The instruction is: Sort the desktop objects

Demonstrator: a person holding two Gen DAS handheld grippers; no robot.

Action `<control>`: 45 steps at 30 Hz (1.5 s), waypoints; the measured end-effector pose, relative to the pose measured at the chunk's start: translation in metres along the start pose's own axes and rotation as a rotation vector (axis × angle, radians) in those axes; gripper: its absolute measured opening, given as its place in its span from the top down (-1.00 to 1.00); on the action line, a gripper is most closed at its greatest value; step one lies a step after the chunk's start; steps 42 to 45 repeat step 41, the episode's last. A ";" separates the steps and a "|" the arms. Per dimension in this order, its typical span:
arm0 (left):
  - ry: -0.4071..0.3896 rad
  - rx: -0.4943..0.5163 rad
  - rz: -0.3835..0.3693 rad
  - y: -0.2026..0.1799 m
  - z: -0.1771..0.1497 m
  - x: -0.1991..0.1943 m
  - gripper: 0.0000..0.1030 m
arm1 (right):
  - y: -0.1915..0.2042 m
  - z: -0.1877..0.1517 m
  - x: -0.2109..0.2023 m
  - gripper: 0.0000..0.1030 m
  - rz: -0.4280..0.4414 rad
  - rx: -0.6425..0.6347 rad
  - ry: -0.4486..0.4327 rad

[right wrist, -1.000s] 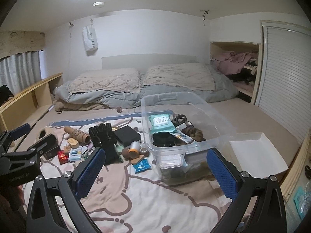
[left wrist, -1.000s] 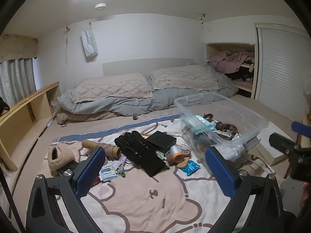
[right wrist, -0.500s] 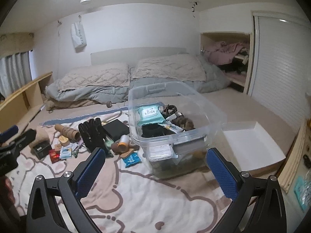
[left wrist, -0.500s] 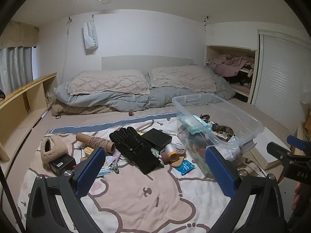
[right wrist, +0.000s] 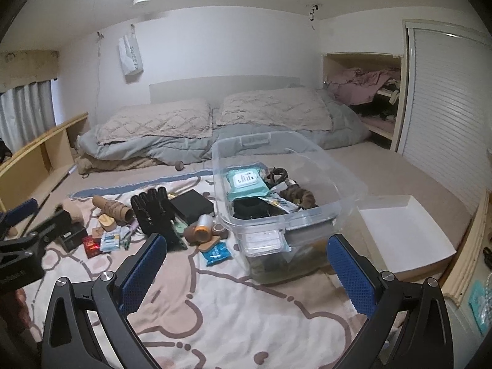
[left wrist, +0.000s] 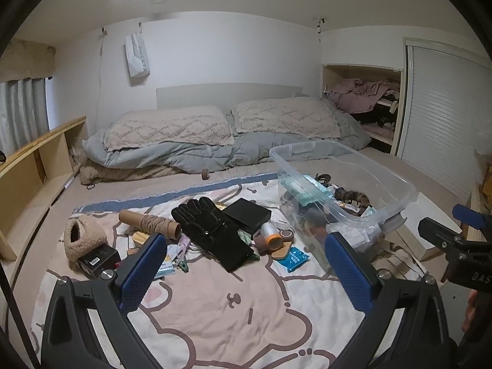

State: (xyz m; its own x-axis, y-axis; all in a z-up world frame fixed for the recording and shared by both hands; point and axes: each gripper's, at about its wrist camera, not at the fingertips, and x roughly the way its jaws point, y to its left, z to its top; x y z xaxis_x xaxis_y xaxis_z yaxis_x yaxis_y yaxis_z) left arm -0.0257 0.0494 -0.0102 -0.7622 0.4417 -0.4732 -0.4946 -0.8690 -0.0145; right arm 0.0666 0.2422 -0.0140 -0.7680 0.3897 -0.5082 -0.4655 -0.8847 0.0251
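left hand-held gripper (left wrist: 246, 272) hovering agape, empty | black glove (left wrist: 212, 233) lying just ahead — long axis running away-left (nearer this hand) | right hand-held gripper (right wrist: 247, 273) also gaping, facing clear bin (right wrist: 338, 196)

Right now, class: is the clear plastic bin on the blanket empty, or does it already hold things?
Partly filled. The clear plastic bin has no lid on, and a teal wipes pack and other small items lie inside.
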 end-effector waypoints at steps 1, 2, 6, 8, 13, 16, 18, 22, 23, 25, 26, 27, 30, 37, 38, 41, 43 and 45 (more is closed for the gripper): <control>0.003 -0.001 0.000 0.000 0.000 0.001 -1.00 | 0.001 0.000 0.001 -1.00 0.004 -0.001 0.000; 0.005 0.000 0.002 0.000 -0.001 0.001 -1.00 | 0.002 0.000 0.002 -1.00 0.005 -0.004 0.005; 0.001 0.012 0.010 -0.002 -0.001 0.000 -1.00 | 0.007 0.000 0.004 -1.00 0.003 -0.023 0.012; 0.000 0.018 0.011 -0.003 -0.001 0.000 -1.00 | 0.008 0.000 0.003 -1.00 -0.002 -0.027 0.006; 0.013 0.006 -0.003 -0.001 -0.001 0.003 -1.00 | 0.007 0.000 0.002 -1.00 -0.008 -0.017 -0.002; 0.015 0.006 -0.006 -0.002 -0.001 0.003 -1.00 | 0.007 0.000 0.003 -1.00 -0.015 -0.020 -0.001; 0.014 0.004 -0.004 -0.002 -0.001 0.003 -1.00 | 0.007 0.000 0.002 -1.00 -0.022 -0.025 -0.004; 0.014 0.009 -0.004 -0.002 -0.001 0.003 -1.00 | 0.008 0.000 0.002 -1.00 -0.023 -0.029 -0.004; 0.014 0.010 -0.004 -0.002 -0.001 0.003 -1.00 | 0.008 0.000 0.002 -1.00 -0.023 -0.029 -0.004; 0.013 0.013 -0.003 -0.003 -0.001 0.003 -1.00 | 0.008 0.000 0.001 -1.00 -0.023 -0.029 -0.003; 0.013 0.013 -0.003 -0.003 -0.001 0.003 -1.00 | 0.007 0.000 0.001 -1.00 -0.024 -0.029 -0.003; 0.014 0.012 -0.003 -0.003 -0.001 0.003 -1.00 | 0.007 0.000 0.001 -1.00 -0.024 -0.029 -0.004; 0.015 0.011 -0.004 -0.003 -0.001 0.003 -1.00 | 0.007 0.000 0.002 -1.00 -0.023 -0.030 -0.003; 0.014 0.013 -0.002 -0.004 -0.001 0.003 -1.00 | 0.006 0.000 0.001 -1.00 -0.025 -0.029 -0.001; 0.014 0.012 -0.002 -0.004 -0.001 0.003 -1.00 | 0.006 0.000 0.002 -1.00 -0.025 -0.029 -0.001; 0.016 0.013 -0.004 -0.005 -0.001 0.003 -1.00 | 0.006 0.000 0.002 -1.00 -0.025 -0.029 -0.001; 0.016 0.013 -0.004 -0.005 -0.001 0.003 -1.00 | 0.006 0.000 0.002 -1.00 -0.025 -0.029 -0.001; 0.016 0.013 -0.004 -0.005 -0.001 0.003 -1.00 | 0.006 0.000 0.002 -1.00 -0.025 -0.029 -0.001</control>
